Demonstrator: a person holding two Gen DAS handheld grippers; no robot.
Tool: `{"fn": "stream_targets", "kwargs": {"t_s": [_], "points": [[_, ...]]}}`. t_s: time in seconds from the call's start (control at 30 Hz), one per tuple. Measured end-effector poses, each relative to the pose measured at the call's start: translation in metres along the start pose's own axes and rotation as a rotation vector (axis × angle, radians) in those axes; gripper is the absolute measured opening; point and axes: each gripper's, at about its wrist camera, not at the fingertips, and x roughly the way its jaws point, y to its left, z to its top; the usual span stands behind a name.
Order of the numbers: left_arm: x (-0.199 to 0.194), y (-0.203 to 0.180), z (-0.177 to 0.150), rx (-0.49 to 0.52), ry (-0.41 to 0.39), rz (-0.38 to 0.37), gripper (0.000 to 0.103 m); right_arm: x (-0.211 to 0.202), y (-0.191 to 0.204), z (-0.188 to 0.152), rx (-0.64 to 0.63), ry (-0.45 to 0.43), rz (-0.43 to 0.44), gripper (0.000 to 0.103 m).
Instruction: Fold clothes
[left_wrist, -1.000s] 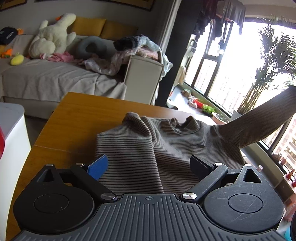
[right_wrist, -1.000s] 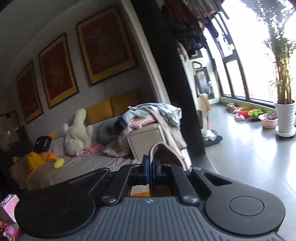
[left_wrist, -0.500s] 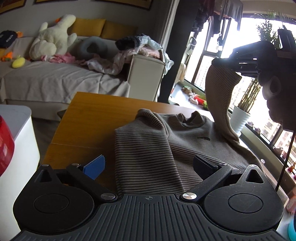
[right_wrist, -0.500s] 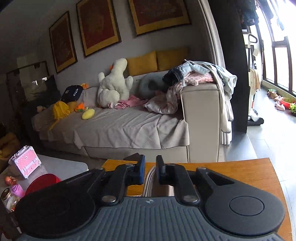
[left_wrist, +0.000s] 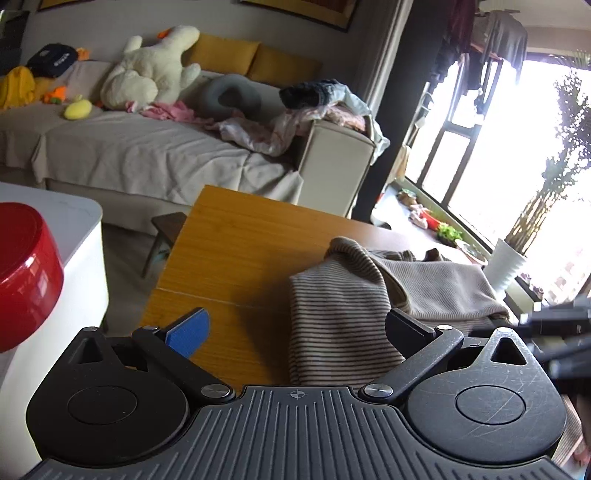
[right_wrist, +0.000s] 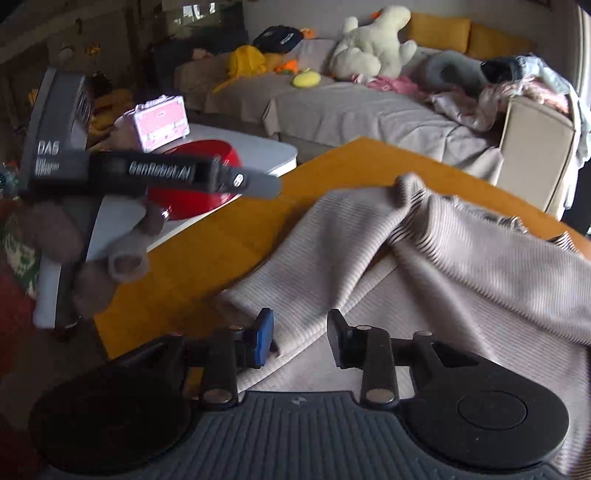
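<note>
A brown striped sweater (left_wrist: 340, 317) lies on the wooden table (left_wrist: 236, 251) with both sleeves folded in over the body. My left gripper (left_wrist: 295, 328) is open and empty, hovering over the sweater's left folded edge. In the right wrist view the sweater (right_wrist: 424, 266) fills the table's right part. My right gripper (right_wrist: 300, 338) is open just above the end of the folded sleeve (right_wrist: 295, 295), with the cloth lying loose below the fingers. The left gripper's body (right_wrist: 147, 173) shows at the left of the right wrist view.
A white side table (left_wrist: 74, 221) with a red bowl (left_wrist: 22, 273) stands left of the wooden table. A grey sofa (left_wrist: 147, 147) with plush toys and clothes is behind. A window and a potted plant (left_wrist: 506, 262) are at the right.
My right gripper carried the right sleeve up and over, laid it across the sweater's body and opened. My left gripper drew back to the left and stayed open.
</note>
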Motion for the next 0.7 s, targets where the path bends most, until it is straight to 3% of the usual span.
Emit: {"fn": "stream_targets", "kwargs": {"t_s": [0.07, 0.13, 0.2, 0.27, 0.33, 0.43, 0.5, 0.6, 0.7], "points": [[-0.005, 0.002, 0.003, -0.006, -0.007, 0.011, 0.103, 0.012, 0.008, -0.005, 0.024, 0.012, -0.014, 0.044], [-0.010, 0.003, 0.006, -0.010, -0.016, 0.019, 0.103, 0.024, 0.011, -0.005, 0.042, 0.009, -0.053, 0.043], [-0.016, 0.003, 0.007, -0.016, -0.027, 0.025, 0.103, 0.031, 0.012, 0.001, 0.025, -0.017, -0.081, 0.009], [-0.023, 0.004, 0.009, -0.022, -0.037, 0.028, 0.103, 0.025, 0.009, 0.021, 0.002, -0.092, -0.089, 0.008], [-0.030, 0.004, 0.011, -0.024, -0.048, 0.033, 0.103, 0.004, -0.005, 0.057, -0.016, -0.222, -0.121, 0.006], [-0.035, 0.003, 0.014, -0.034, -0.055, 0.037, 0.103, -0.051, -0.036, 0.113, -0.027, -0.458, -0.210, 0.004], [-0.035, 0.001, 0.014, -0.040, -0.050, 0.023, 0.103, -0.085, -0.064, 0.138, -0.021, -0.562, -0.290, 0.004], [-0.026, -0.008, 0.012, -0.027, -0.026, -0.002, 0.103, -0.118, -0.106, 0.149, 0.019, -0.592, -0.372, 0.004], [-0.012, -0.020, 0.008, -0.011, 0.004, -0.033, 0.103, -0.131, -0.147, 0.132, 0.064, -0.563, -0.431, 0.004]]}}
